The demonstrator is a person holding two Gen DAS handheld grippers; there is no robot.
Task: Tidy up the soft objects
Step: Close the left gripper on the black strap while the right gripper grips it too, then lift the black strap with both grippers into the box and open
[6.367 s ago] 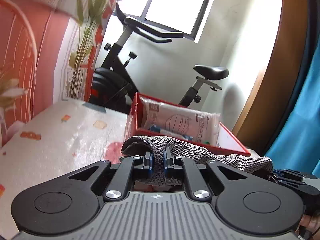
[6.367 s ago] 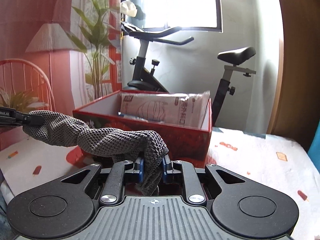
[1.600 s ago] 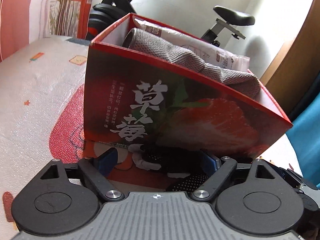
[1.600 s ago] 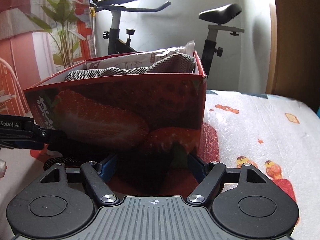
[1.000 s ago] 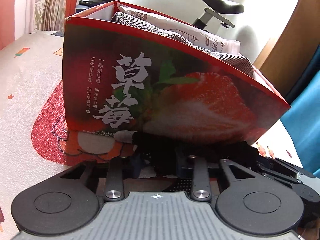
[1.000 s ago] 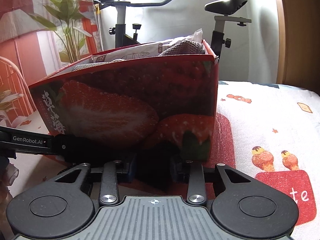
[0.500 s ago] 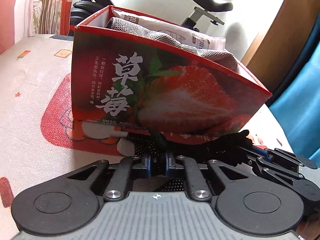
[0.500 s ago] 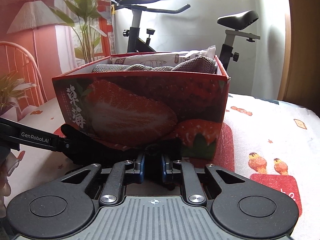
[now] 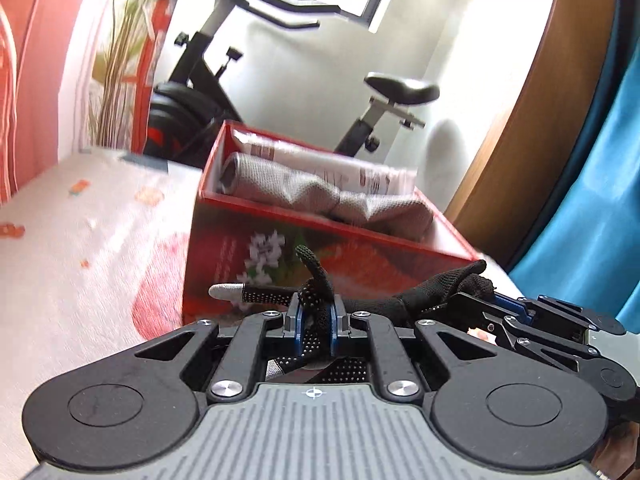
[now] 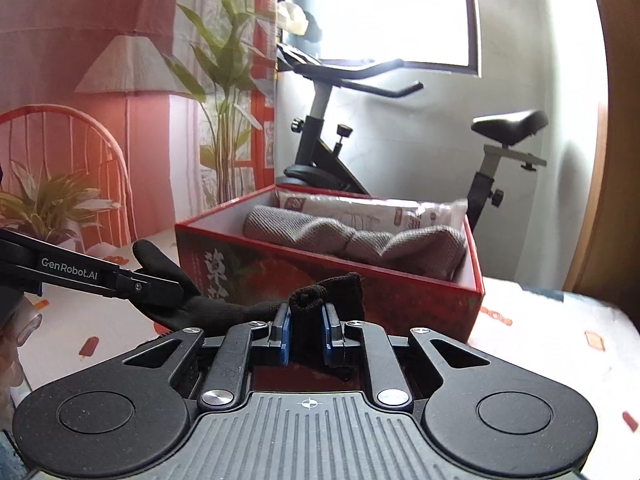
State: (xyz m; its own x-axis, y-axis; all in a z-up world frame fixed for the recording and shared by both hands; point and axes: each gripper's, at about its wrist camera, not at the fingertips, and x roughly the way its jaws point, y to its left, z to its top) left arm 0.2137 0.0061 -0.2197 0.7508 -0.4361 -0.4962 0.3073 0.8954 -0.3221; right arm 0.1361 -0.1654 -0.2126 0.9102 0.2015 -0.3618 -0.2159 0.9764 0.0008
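Observation:
A black knit glove [image 9: 424, 294] with white grip dots and a silver fingertip hangs stretched between both grippers, in front of the red strawberry box [image 9: 320, 240]. My left gripper [image 9: 315, 316] is shut on the glove's finger end. My right gripper [image 10: 305, 320] is shut on the glove's cuff [image 10: 332, 288]. The box [image 10: 400, 292] holds a rolled grey towel [image 9: 320, 196] and a white plastic package [image 9: 340, 168]; the towel [image 10: 352, 236] also shows in the right wrist view. The right gripper shows in the left wrist view [image 9: 492, 312], the left one in the right wrist view [image 10: 132, 282].
The box stands on a white bed cover [image 9: 80, 240] printed with red pictures. An exercise bike [image 10: 360, 128] stands behind the box by the window. A wooden frame [image 9: 520, 160] and a blue curtain [image 9: 592, 184] lie to the right. A lamp and plants [image 10: 216, 80] stand at the left.
Both grippers, shut on the black glove, have risen from the bed beside the box's base to about the height of its rim. The glove now hangs between them off the bed.

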